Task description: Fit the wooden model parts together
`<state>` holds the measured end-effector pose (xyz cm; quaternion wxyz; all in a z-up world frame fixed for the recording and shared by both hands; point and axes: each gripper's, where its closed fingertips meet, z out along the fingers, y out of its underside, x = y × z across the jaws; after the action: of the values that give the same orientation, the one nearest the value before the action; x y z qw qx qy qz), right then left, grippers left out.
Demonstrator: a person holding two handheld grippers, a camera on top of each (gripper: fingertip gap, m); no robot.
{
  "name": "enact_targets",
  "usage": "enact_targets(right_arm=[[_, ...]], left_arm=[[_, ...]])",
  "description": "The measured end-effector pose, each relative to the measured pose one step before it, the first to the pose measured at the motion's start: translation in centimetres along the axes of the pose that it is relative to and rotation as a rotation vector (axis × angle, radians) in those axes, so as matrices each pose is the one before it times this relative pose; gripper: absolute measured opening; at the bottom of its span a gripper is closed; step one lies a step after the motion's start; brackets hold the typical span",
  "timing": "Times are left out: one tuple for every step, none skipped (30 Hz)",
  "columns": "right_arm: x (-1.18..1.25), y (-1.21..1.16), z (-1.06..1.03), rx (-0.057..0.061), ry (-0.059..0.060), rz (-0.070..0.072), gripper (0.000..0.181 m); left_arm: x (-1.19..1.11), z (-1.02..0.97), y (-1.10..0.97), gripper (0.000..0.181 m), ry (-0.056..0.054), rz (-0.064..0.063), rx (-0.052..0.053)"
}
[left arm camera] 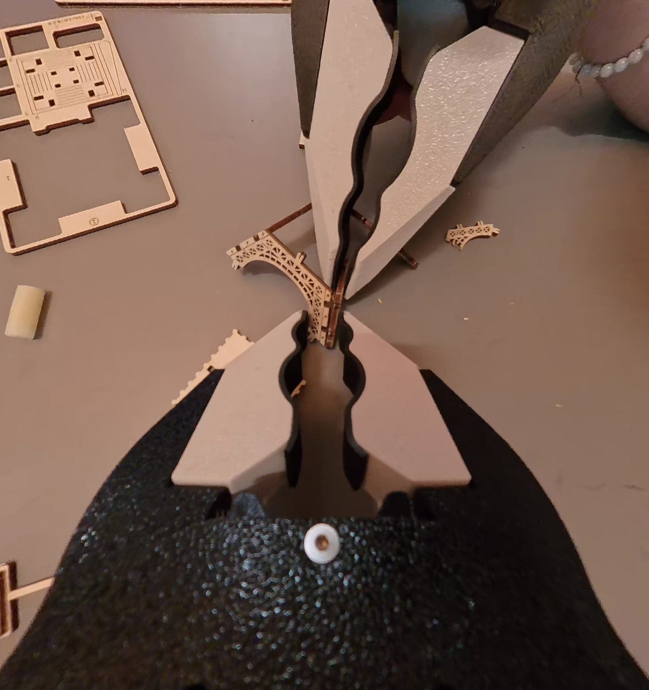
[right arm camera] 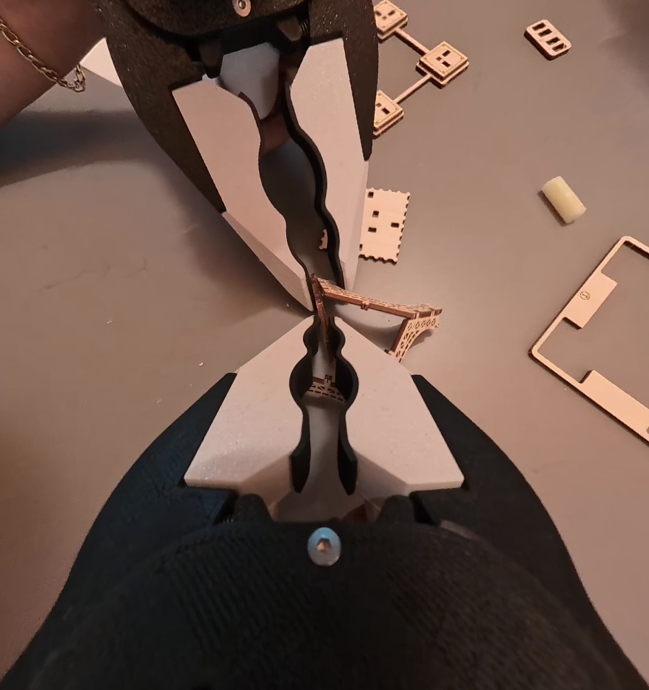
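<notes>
**Two grippers meet tip to tip on a lattice model part**

The grey bench (left arm camera: 91,373) fills both views, scattered with pale wooden pieces. The biggest thing on it is the punched-out wooden sheet (left arm camera: 76,209) in the upper left of the left wrist view; its corner also shows at the right edge of the right wrist view.

The left gripper (left arm camera: 328,328) comes up from the bottom of its own view, black body with white fingers (left arm camera: 252,392) drawn narrow, pinching the end of the lattice model part (left arm camera: 289,265) at their tips. The right gripper (left arm camera: 339,283) reaches down from the top of that frame, its fingers also nearly closed and clamped on the same joint from the opposite side. In the right wrist view the picture mirrors: the right gripper (right arm camera: 324,328) at the bottom, the left gripper (right arm camera: 317,295) coming from the top, the curved lattice legs stretching to the right just above the bench.

A wrist with a pearl bracelet (left arm camera: 614,63) sits at the upper right of the left wrist view.

Smaller items: a toothed square plate (right arm camera: 384,227) beside the left gripper, a string of small square tiles (right arm camera: 442,61) at the top of the right wrist view, a cream cylinder (left arm camera: 25,317) at the left of the left wrist view, and a loose lattice fragment (left arm camera: 472,235) to the right of centre.
</notes>
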<state>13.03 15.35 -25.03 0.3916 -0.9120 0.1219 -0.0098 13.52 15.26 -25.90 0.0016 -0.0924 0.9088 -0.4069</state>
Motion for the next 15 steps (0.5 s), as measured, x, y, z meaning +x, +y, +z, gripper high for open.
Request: enact_targets(right_arm=[[-0.015,0.009,-0.005,-0.0005,-0.0008,-0.0008,0.002],[0.069,0.051,0.006,-0.0039,0.0055,-0.0010,0.000],[0.027,0.101,-0.002,-0.0052,0.0041,-0.0043,0.000],[-0.028,0.060,-0.064,-0.0044,0.0023,-0.0055,0.000],[-0.018,0.101,-0.092,-0.0060,0.0030,-0.0076,0.000],[0.026,0.099,-0.102,-0.0049,0.0032,-0.0084,0.000],[0.083,0.093,-0.086,-0.0029,0.0038,-0.0044,0.000],[0.010,0.042,-0.077,-0.0009,-0.0007,-0.0023,0.000],[-0.113,-0.092,-0.077,0.0066,-0.0066,-0.0066,0.000],[-0.143,-0.254,-0.074,0.0153,-0.0049,-0.0078,0.000],[-0.126,-0.339,-0.074,0.0171,-0.0024,-0.0064,0.001],[-0.180,-0.273,-0.043,0.0117,-0.0052,-0.0113,0.001],[-0.120,-0.155,-0.031,0.0056,-0.0004,-0.0145,0.000],[0.003,-0.070,-0.025,0.0019,0.0059,-0.0135,0.000],[-0.013,-0.037,-0.033,0.0016,0.0036,-0.0108,0.000]], left_arm=[[-0.051,-0.108,-0.103,0.021,-0.0058,-0.0001,0.0037],[-0.093,-0.188,-0.135,0.025,-0.0079,0.0015,0.0030],[-0.153,-0.243,-0.089,0.029,-0.0110,0.0010,-0.0021],[-0.155,-0.315,-0.015,0.033,-0.0115,0.0051,-0.0067],[-0.106,-0.342,0.002,0.037,-0.0111,0.0120,-0.0067],[-0.018,-0.351,0.000,0.041,-0.0094,0.0167,-0.0070],[-0.007,-0.351,-0.010,0.040,-0.0108,0.0191,-0.0100],[0.012,-0.327,-0.099,0.036,-0.0115,0.0187,-0.0096],[0.232,-0.273,-0.285,0.028,0.0015,0.0192,-0.0016],[0.320,-0.130,-0.499,0.023,0.0048,0.0190,0.0095],[0.243,0.018,-0.538,0.020,0.0004,0.0176,0.0100],[0.230,0.155,-0.348,0.016,0.0020,0.0152,0.0007],[0.225,0.222,-0.101,0.013,0.0031,0.0128,-0.0115],[0.171,0.235,0.109,0.010,0.0017,0.0138,-0.0184],[-0.003,0.198,0.196,0.006,-0.0062,0.0119,-0.0178]])
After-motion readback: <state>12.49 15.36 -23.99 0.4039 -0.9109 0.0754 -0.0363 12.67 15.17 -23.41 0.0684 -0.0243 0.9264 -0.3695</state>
